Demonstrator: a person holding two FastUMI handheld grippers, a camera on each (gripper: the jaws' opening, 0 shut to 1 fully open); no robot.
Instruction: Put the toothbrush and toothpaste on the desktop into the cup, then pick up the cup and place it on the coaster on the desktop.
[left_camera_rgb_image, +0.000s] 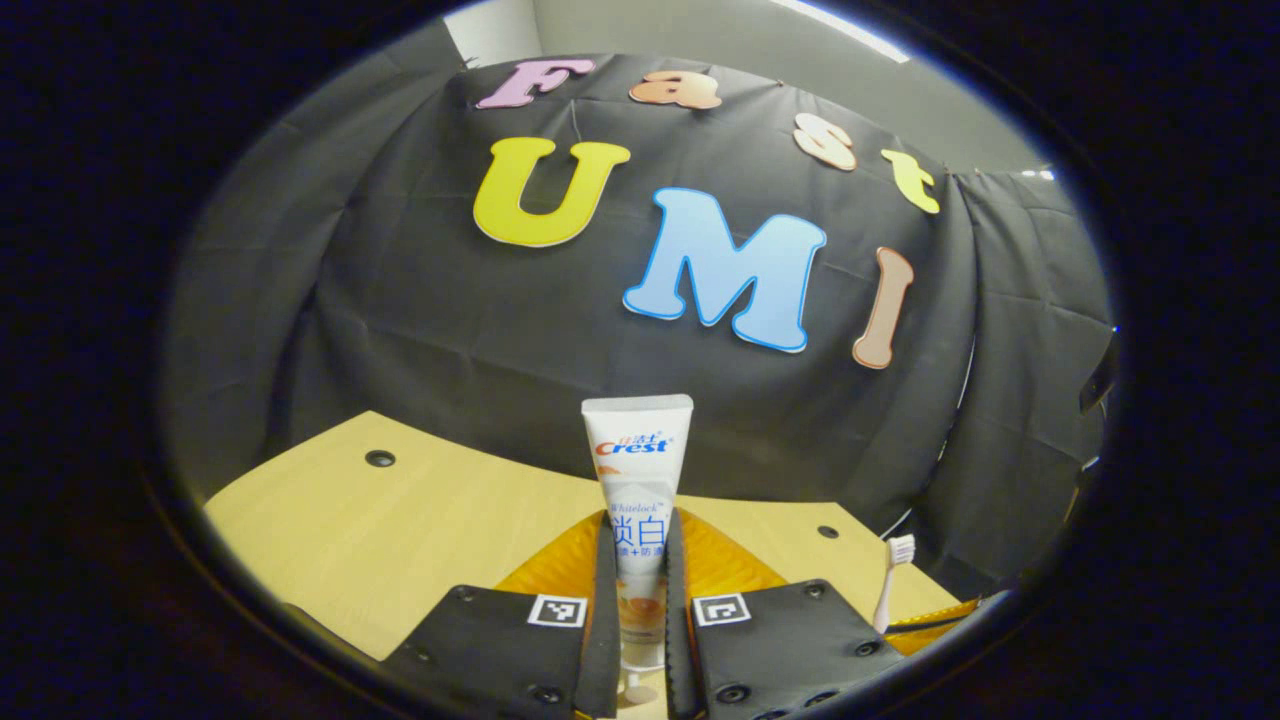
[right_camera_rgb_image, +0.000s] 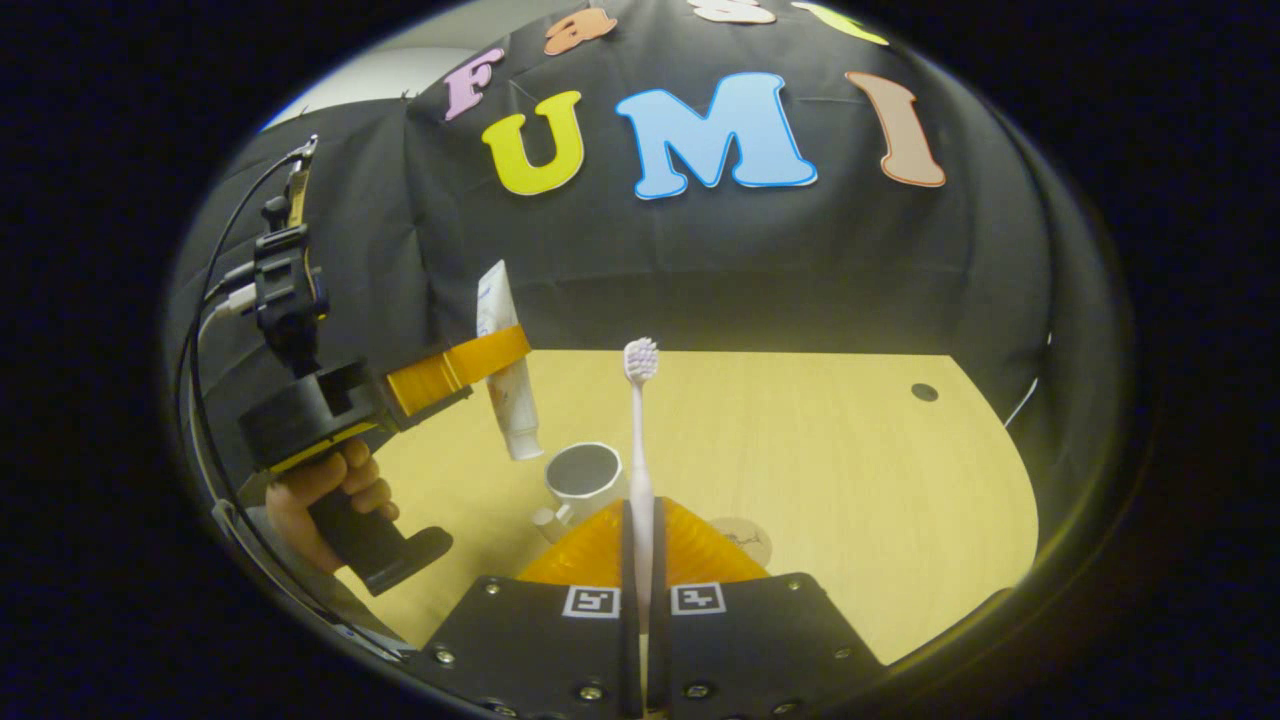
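Your left gripper (left_camera_rgb_image: 640, 610) has its two fingers pinched on the toothpaste (left_camera_rgb_image: 638, 480), one pad on each flat side of the white tube, which stands upright between them with its crimped end at the top and its cap end down between the fingers. Behind it in the left gripper view lies the pale wooden desktop (left_camera_rgb_image: 400, 530), and off to the right you can see the toothbrush (left_camera_rgb_image: 890, 585) with its white bristle head up. In the right gripper view, your right gripper (right_camera_rgb_image: 641, 590) has its fingers closed on the toothbrush (right_camera_rgb_image: 639, 450), gripping the pinkish handle low down so that the brush stands upright with the bristles at the top. The same view shows your left gripper (right_camera_rgb_image: 470, 370) at the left, held by your hand (right_camera_rgb_image: 320, 505) around the black grip, its orange fingers clamping the toothpaste (right_camera_rgb_image: 508, 390), which hangs slightly tilted with the cap end down, above and just to the left of the cup (right_camera_rgb_image: 583, 478). The cup is white with a dark inside, stands upright on the desktop (right_camera_rgb_image: 850, 480), and has its handle toward the near left. The round coaster (right_camera_rgb_image: 745, 540) lies flat on the desktop near the cup, to its right, partly hidden behind the right gripper's orange finger. Neither the toothpaste nor the toothbrush is in the cup yet.
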